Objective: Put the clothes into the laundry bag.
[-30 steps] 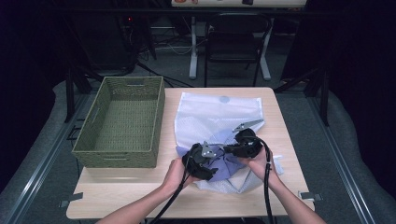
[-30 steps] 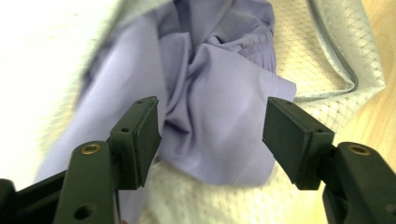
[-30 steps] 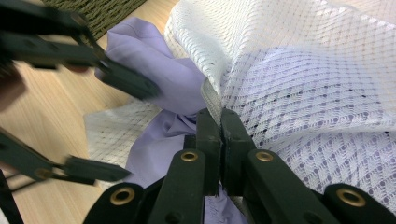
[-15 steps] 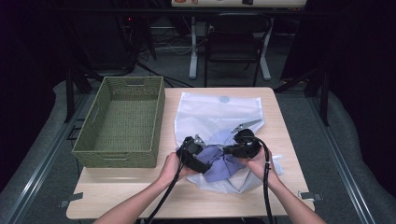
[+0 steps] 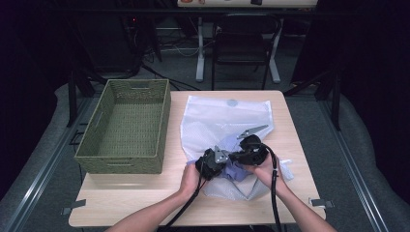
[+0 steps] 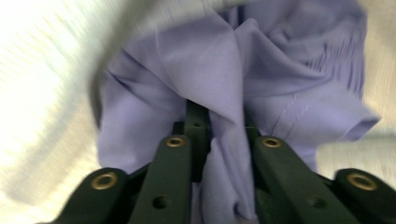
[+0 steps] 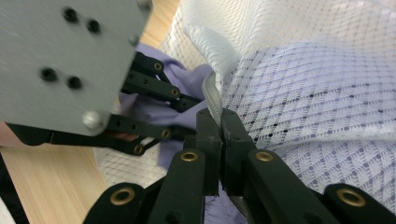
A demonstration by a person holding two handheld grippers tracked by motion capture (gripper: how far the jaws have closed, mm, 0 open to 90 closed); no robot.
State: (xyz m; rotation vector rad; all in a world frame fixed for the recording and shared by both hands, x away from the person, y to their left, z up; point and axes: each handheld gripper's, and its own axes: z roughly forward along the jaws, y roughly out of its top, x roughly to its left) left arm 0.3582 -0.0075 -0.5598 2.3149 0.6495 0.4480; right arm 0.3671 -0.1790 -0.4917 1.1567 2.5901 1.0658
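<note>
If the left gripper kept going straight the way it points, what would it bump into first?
Probably more of the purple cloth its jaws already pinch; the left gripper points straight into that bunch. What lies past it is hidden.

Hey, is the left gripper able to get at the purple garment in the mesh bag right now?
Yes, it looks so. The left gripper has just closed its jaws on a fold of the purple garment, while the right gripper pinches the mesh bag's zipper edge, which seems to keep the mouth open.
</note>
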